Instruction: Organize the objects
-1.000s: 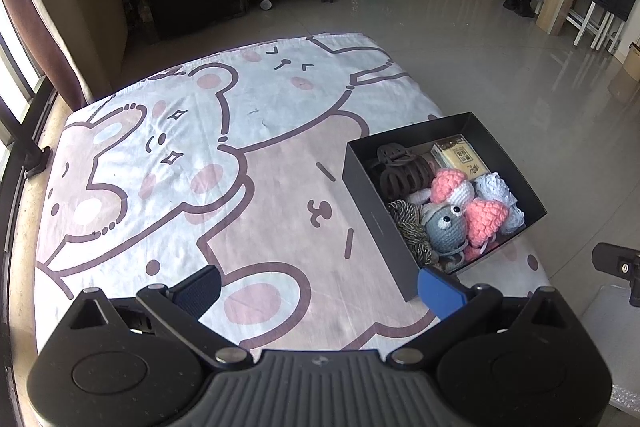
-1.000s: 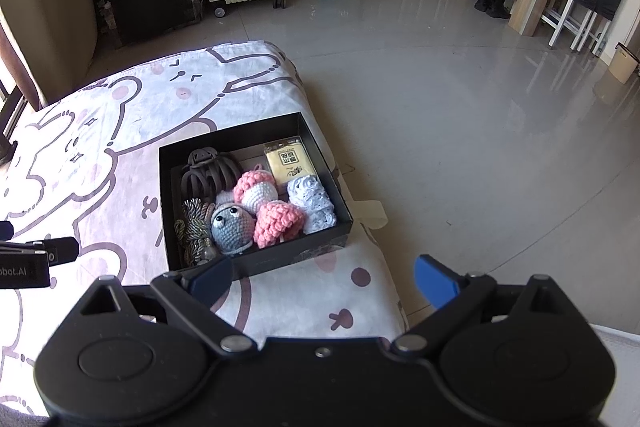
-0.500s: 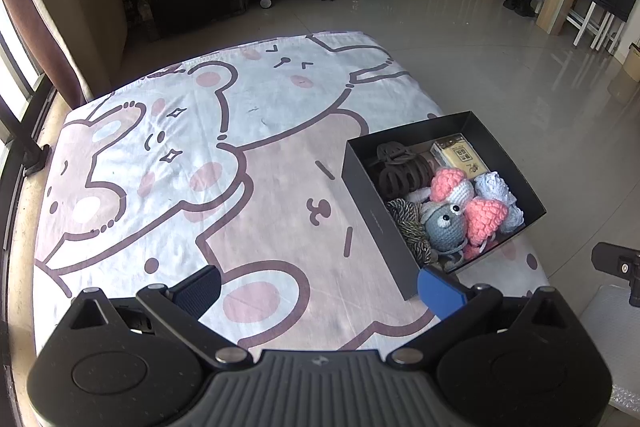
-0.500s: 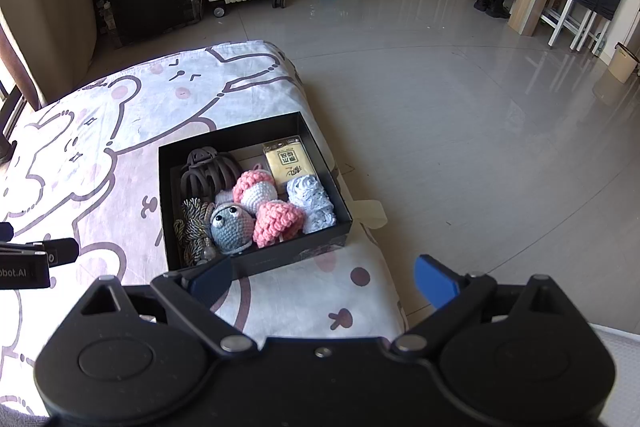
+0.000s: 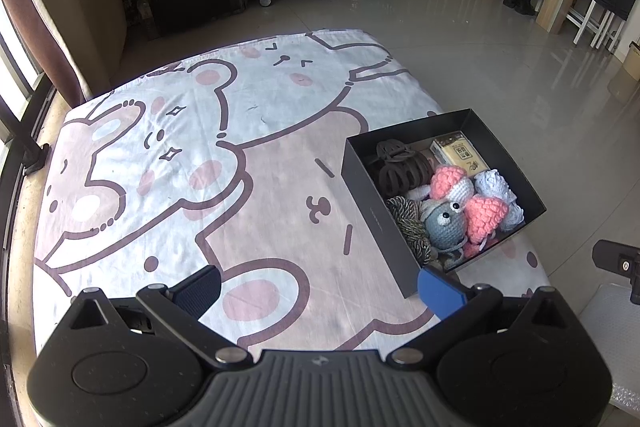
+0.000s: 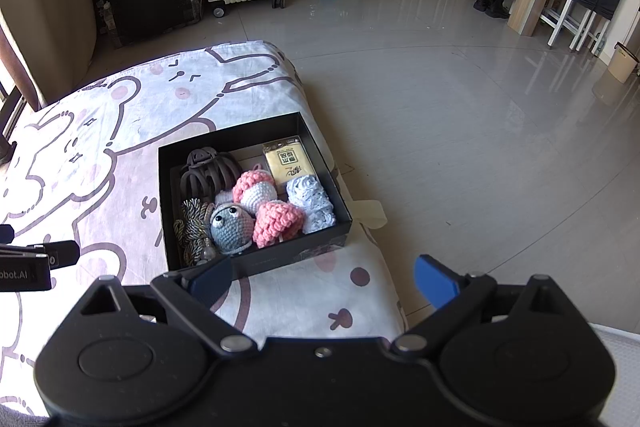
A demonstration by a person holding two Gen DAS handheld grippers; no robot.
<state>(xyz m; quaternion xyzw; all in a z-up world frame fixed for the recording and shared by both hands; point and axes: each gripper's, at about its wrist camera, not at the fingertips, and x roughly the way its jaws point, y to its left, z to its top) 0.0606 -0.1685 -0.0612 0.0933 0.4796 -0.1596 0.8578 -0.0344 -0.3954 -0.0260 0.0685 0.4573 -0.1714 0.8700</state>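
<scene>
A cartoon-print sheet covers the surface above glossy floor tiles. At three o'clock, a rigid black box holds knitted toys. Left gripper and right gripper: jaws apart, empty.

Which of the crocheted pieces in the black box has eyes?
The grey crochet toy at the box's near edge: it alone has two eyes. The pink crochet pieces and pale blue ones have none.

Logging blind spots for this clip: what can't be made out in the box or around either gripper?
- Black box floor: both views, covered by the crochet toys and hair claw.
- Yellow packet print: too small to read.
- Left gripper, right gripper: holders' hands behind cameras, out of frame.
</scene>
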